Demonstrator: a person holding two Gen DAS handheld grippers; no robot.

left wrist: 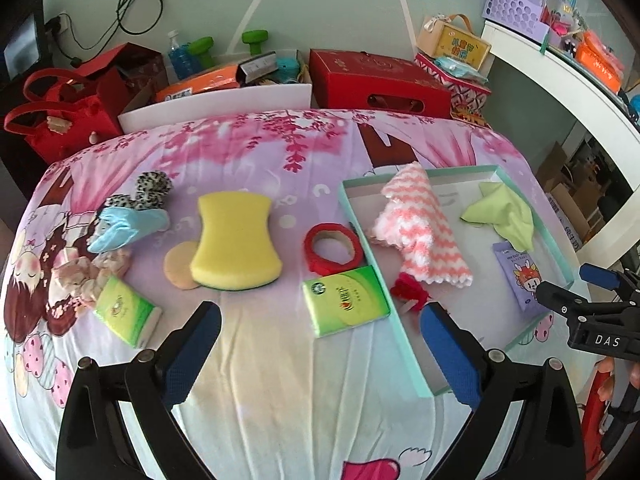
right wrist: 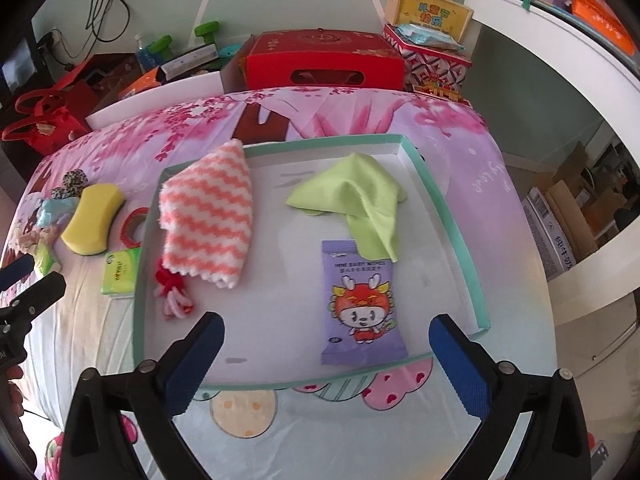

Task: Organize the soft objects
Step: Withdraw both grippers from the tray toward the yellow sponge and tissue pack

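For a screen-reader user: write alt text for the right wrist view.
A shallow mint-rimmed tray on a pink floral bedspread holds a pink zigzag cloth, a green cloth, a purple wipes pack and a red yarn piece. The open right gripper hovers over its near edge, holding nothing.

Bright, even daylight; strong fisheye warp.
Straight lines bow near dark vignetted corners; the bedsheet (left wrist: pixel 280 360) looks washed out along its near edge, shadows soft, focus sharp.

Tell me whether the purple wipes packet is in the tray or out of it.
In. The purple wipes packet lies flat on the white floor of the tray, inside its teal rim, its top edge under a corner of the green cloth.
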